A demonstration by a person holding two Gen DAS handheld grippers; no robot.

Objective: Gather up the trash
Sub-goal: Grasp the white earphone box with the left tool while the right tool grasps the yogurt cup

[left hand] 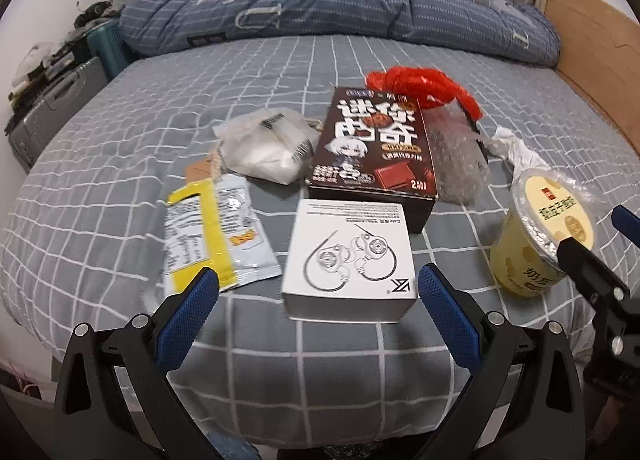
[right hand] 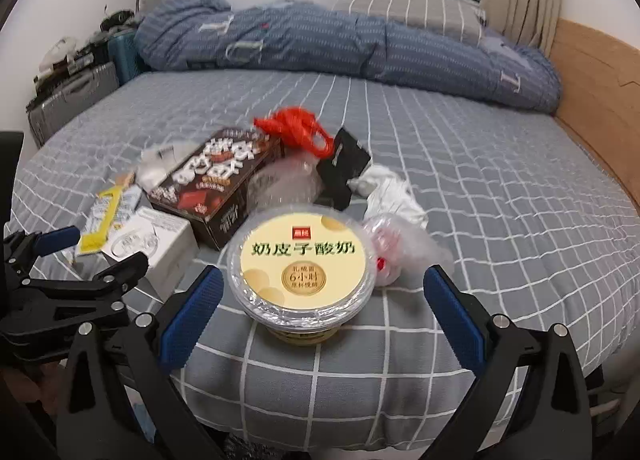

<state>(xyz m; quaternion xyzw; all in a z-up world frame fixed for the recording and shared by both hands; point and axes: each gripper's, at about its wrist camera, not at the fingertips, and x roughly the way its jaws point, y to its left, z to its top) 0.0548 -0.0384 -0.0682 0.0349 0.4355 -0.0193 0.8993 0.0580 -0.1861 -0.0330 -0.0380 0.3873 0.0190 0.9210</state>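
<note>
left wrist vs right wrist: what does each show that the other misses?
Left wrist only: the earphone drawing on the white box top, and the yellow sachet's printed panel.

Right wrist only: the yogurt cup lid face-on, and the whole black wrapper behind it.

Both: brown chocolate box, red bag, crumpled tissue, grey checked bedsheet; left gripper and right gripper open.

I see a white earphone box [left hand: 347, 260] lying flat just ahead between my left fingers. A lidded yellow yogurt cup [right hand: 302, 266] stands upright between my right fingers.
</note>
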